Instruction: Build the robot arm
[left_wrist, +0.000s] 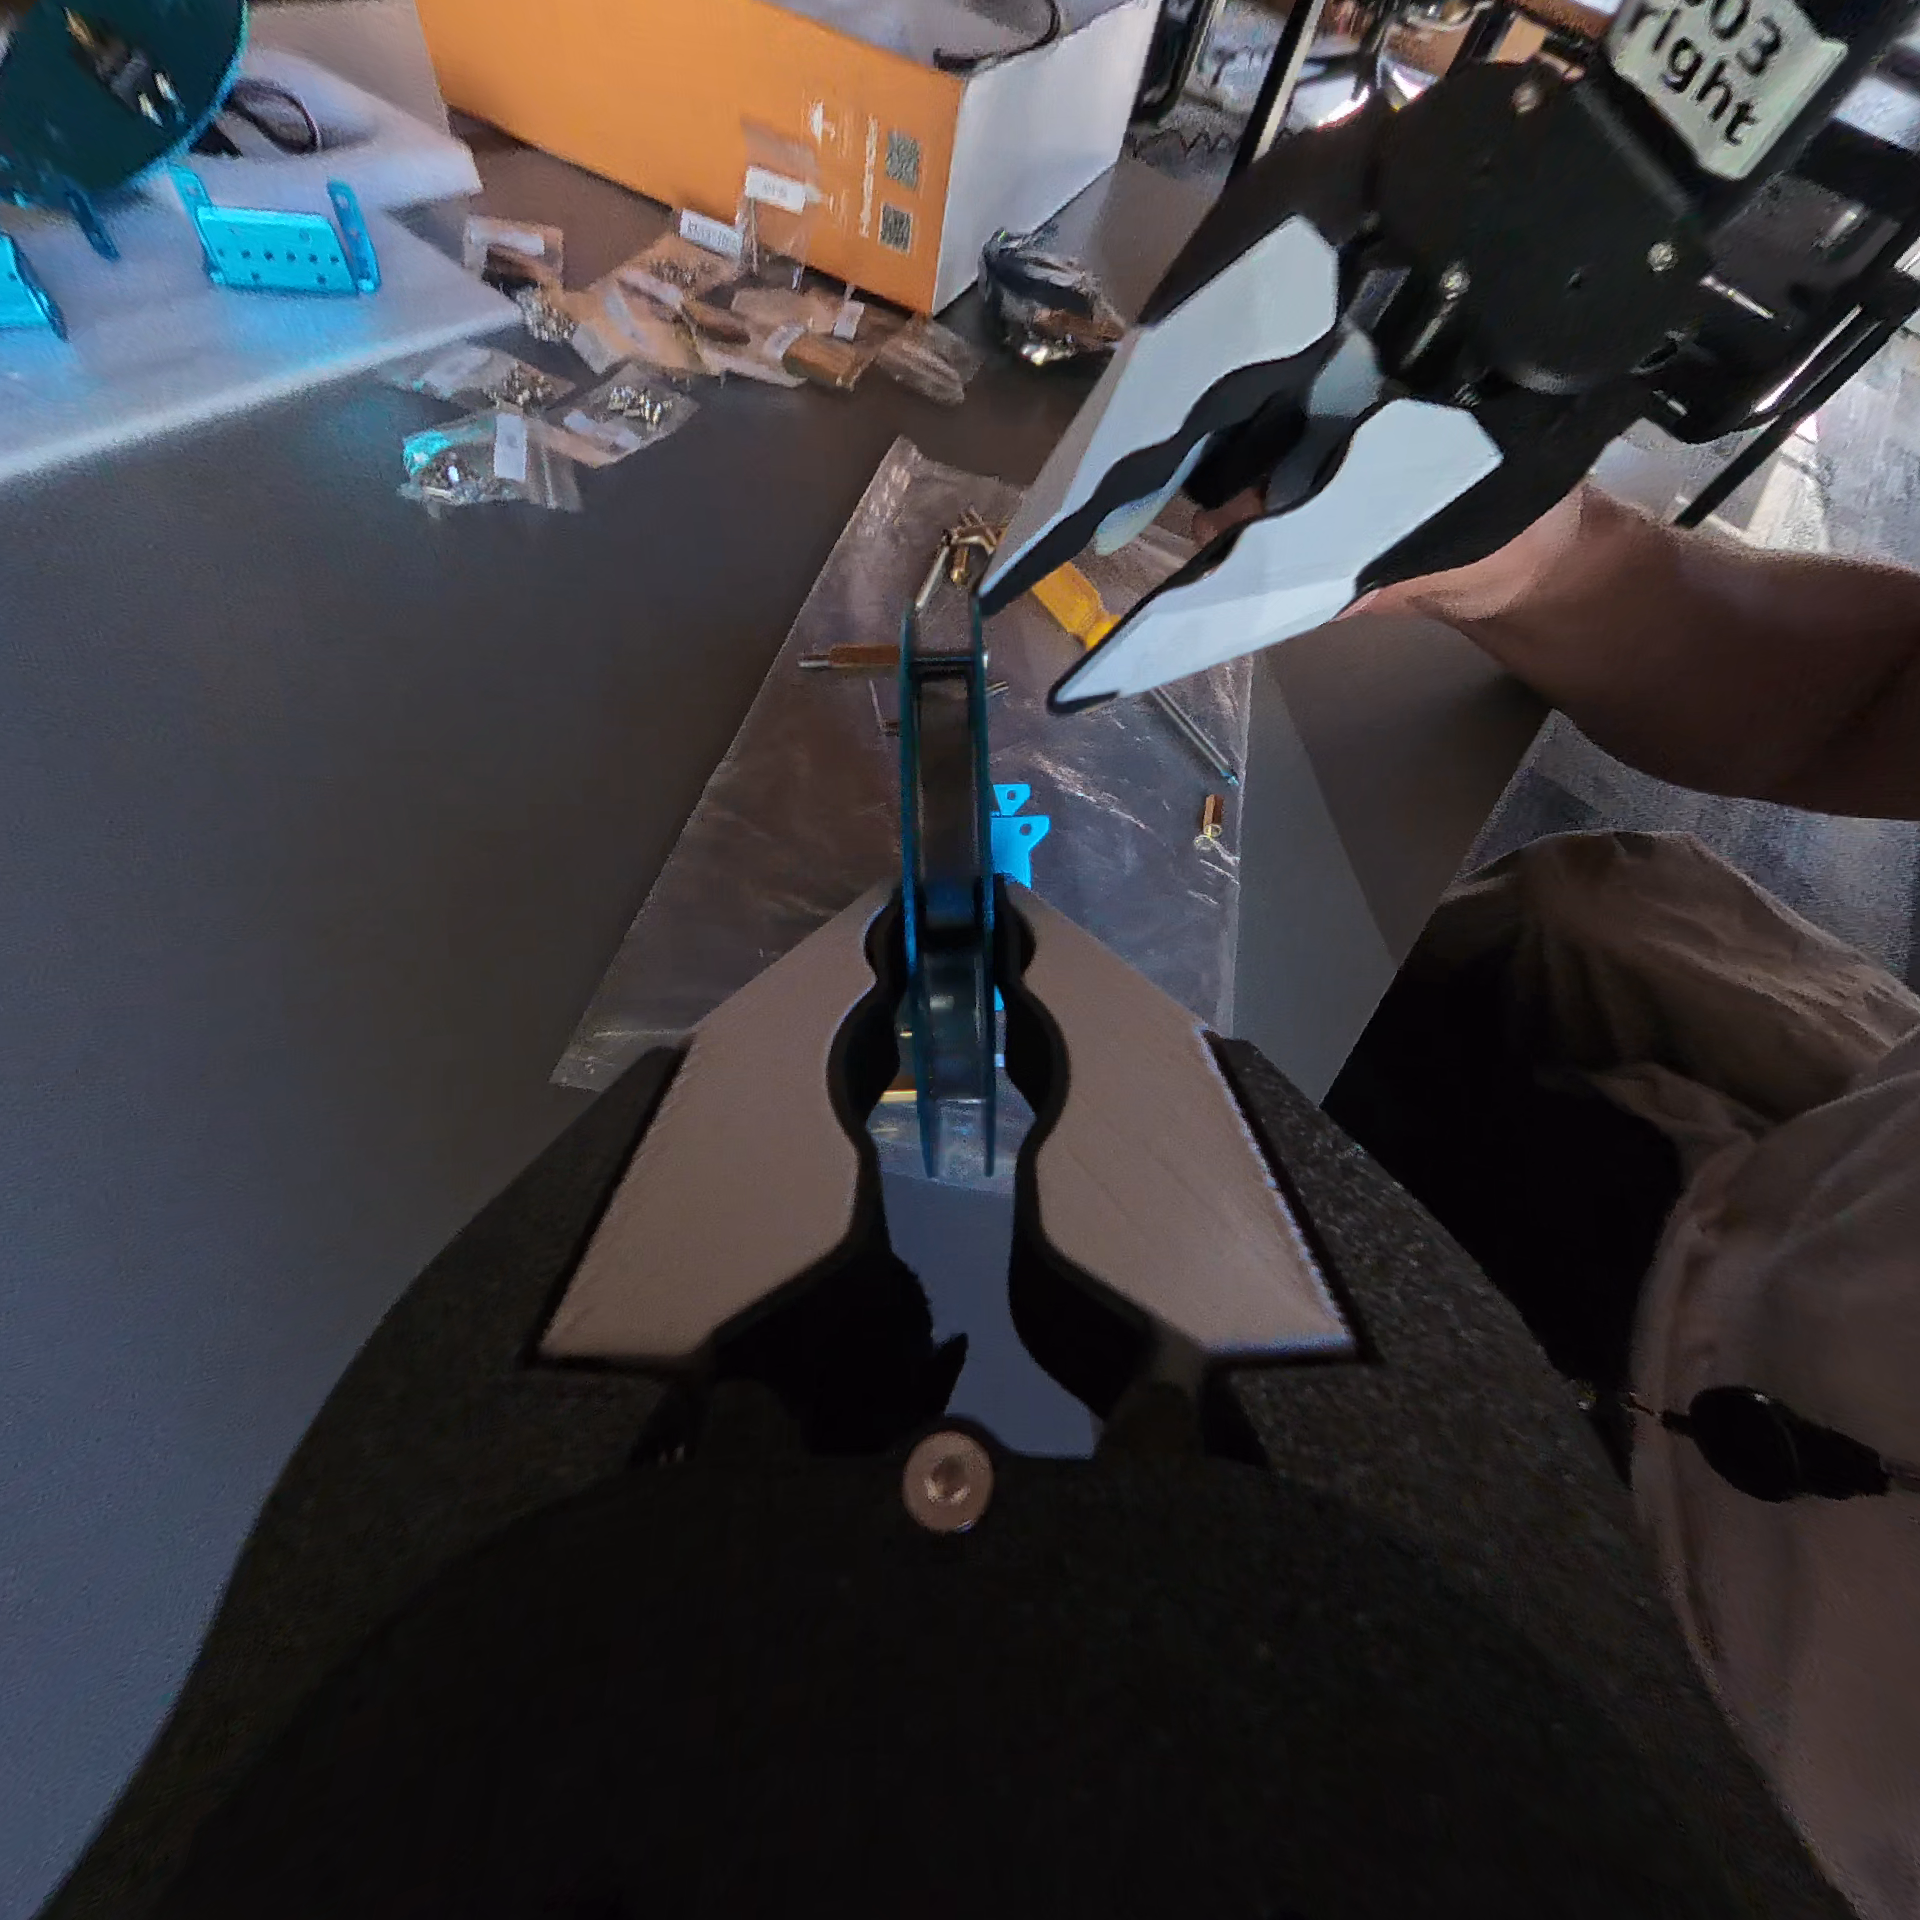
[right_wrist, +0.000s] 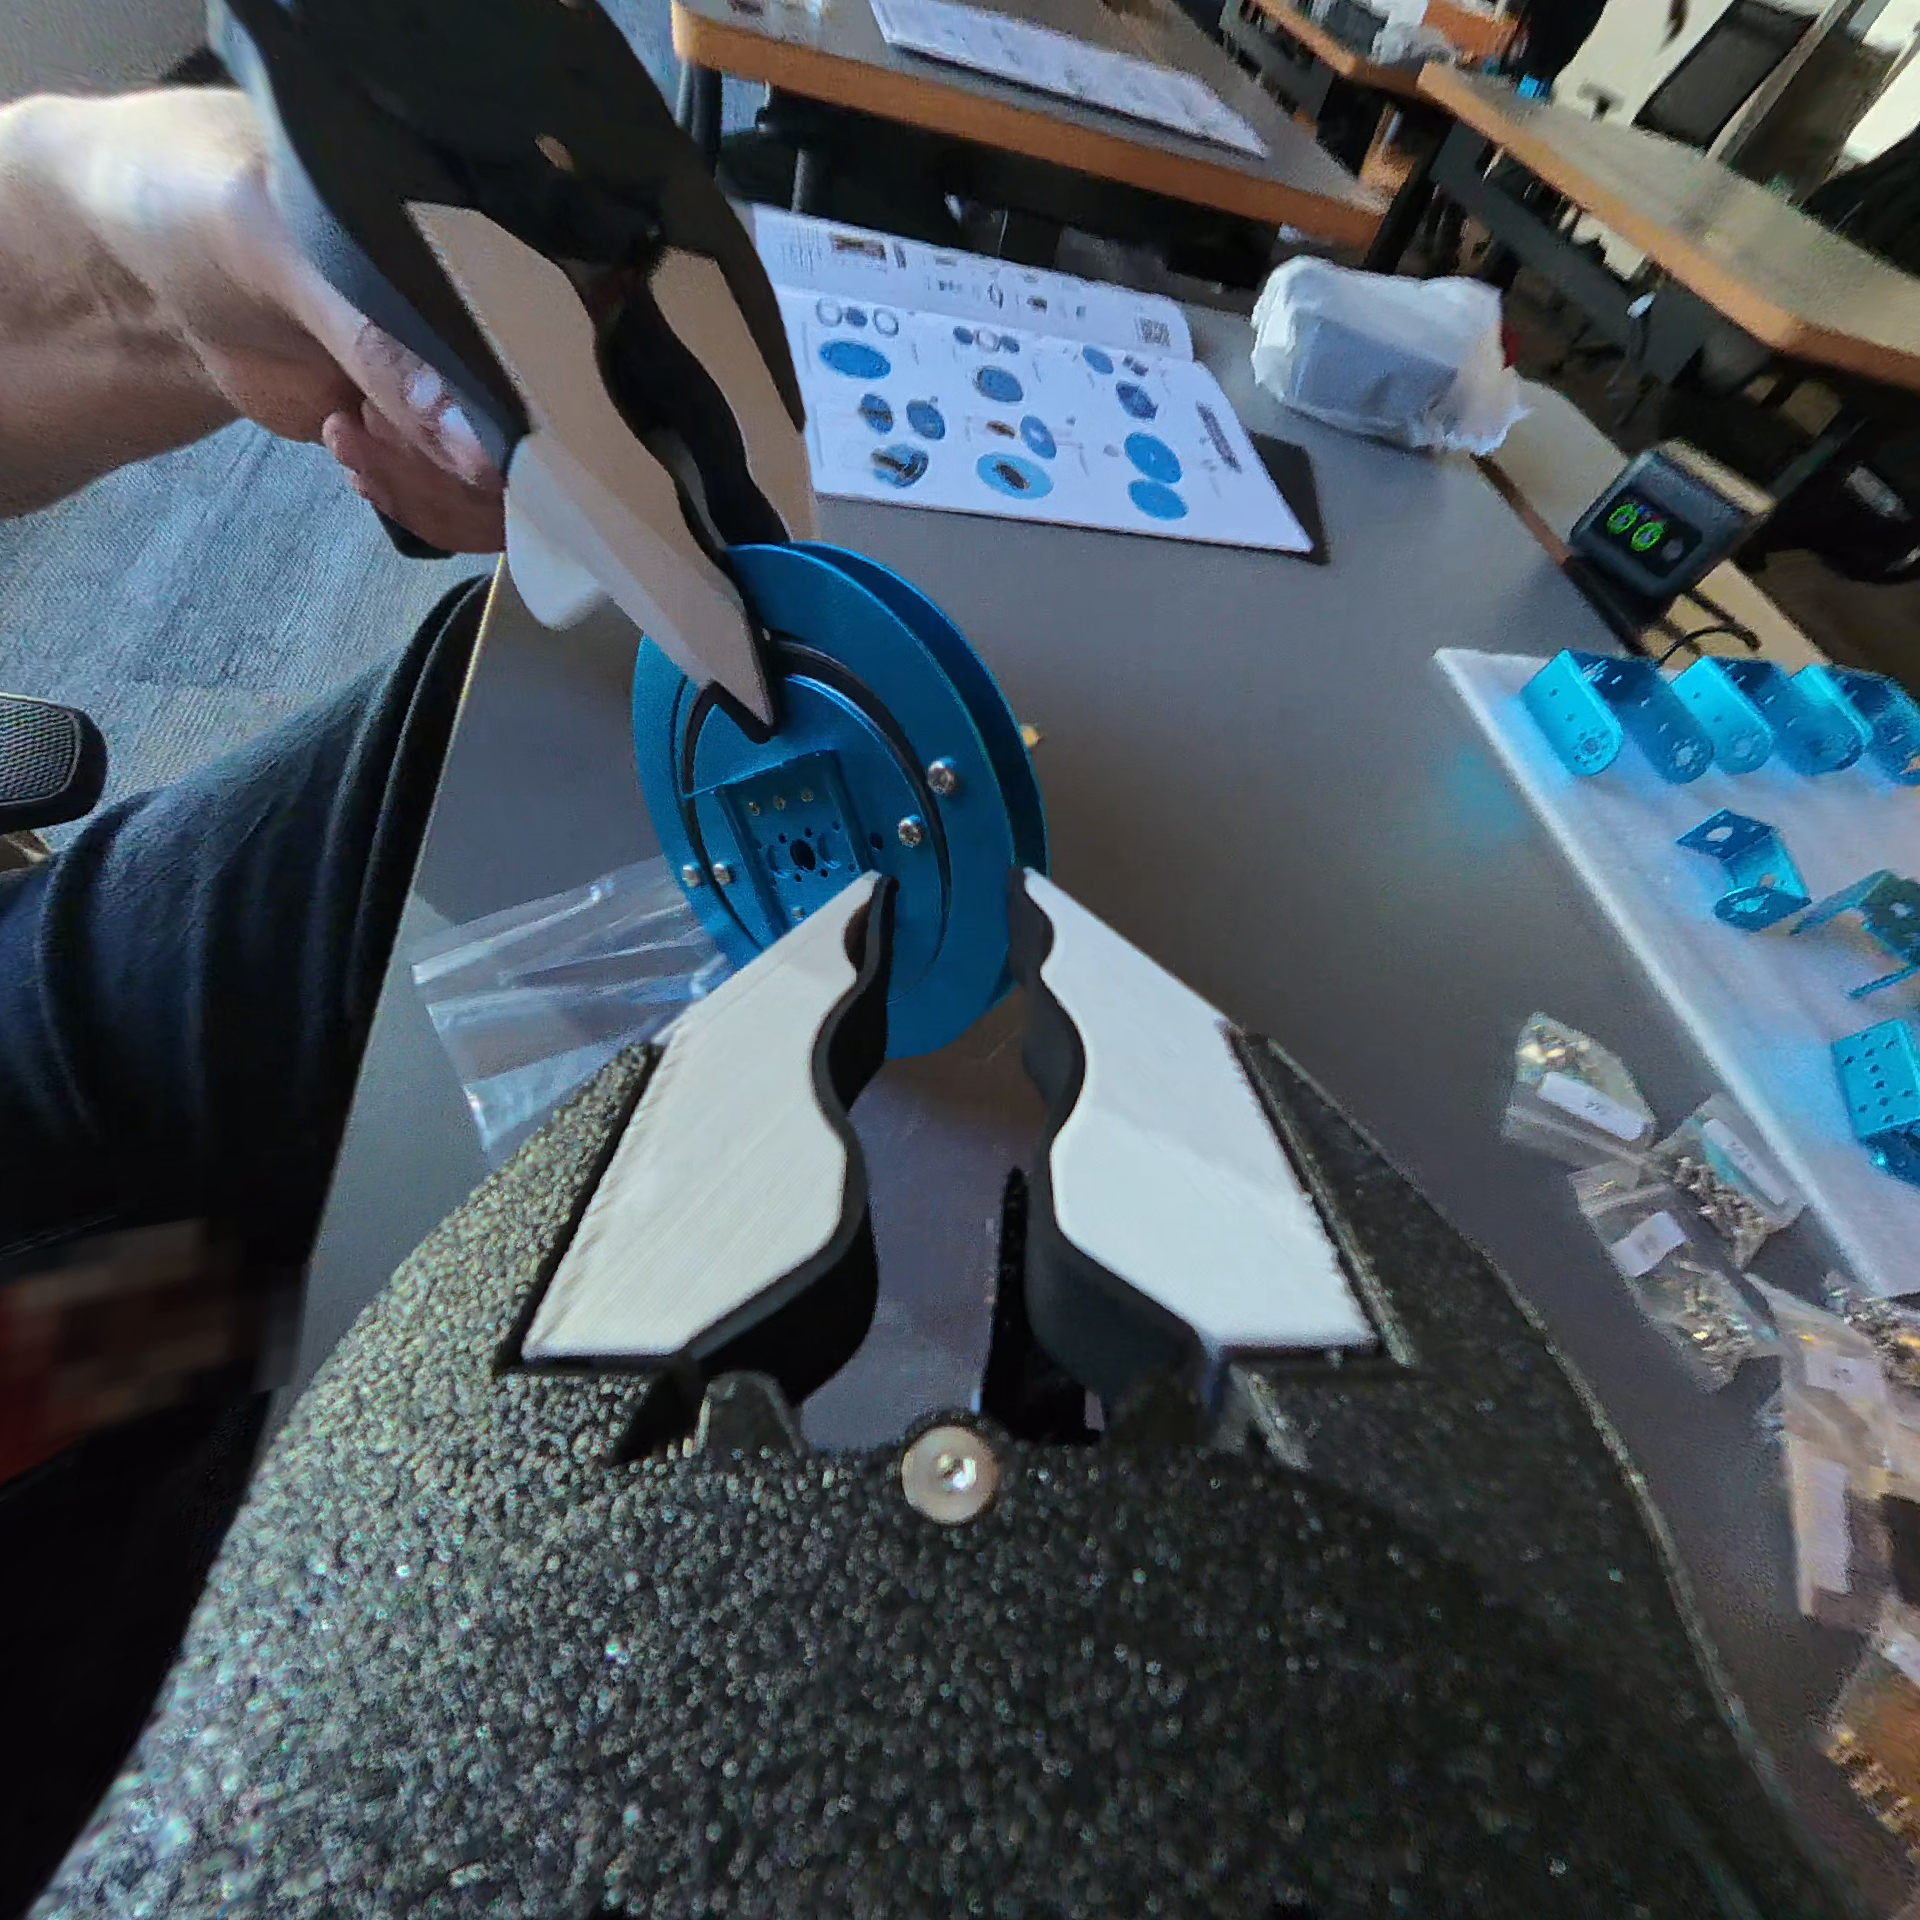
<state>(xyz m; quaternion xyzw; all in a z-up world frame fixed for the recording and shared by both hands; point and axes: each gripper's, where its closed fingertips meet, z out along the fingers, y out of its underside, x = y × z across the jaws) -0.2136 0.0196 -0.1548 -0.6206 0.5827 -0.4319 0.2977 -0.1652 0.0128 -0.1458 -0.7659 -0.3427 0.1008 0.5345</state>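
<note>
A blue round disc assembly (right_wrist: 831, 790), two plates with a bracket and screws on its face, is held upright above the grey table (right_wrist: 1247, 779). My left gripper (left_wrist: 948, 914) is shut on the disc's rim; in the left wrist view the disc (left_wrist: 943, 769) shows edge-on between the fingers. In the right wrist view the left gripper (right_wrist: 784, 623) comes from the upper left, held by a hand (right_wrist: 208, 270). My right gripper (right_wrist: 951, 883) is open and empty, its fingertips just in front of the disc's lower face. It also shows in the left wrist view (left_wrist: 1023, 649) at the disc's far edge.
A clear plastic bag (left_wrist: 831, 831) with brass standoffs (left_wrist: 1210, 821) and a yellow-handled tool (left_wrist: 1081, 603) lies under the disc. An orange box (left_wrist: 686, 135), screw bags (right_wrist: 1662, 1195), a white board (right_wrist: 1621, 883) with blue brackets (right_wrist: 1704, 727), an instruction sheet (right_wrist: 1039, 416) and a small screen device (right_wrist: 1652, 520) surround it. Spacing between my two grippers at the tips: around 6 cm.
</note>
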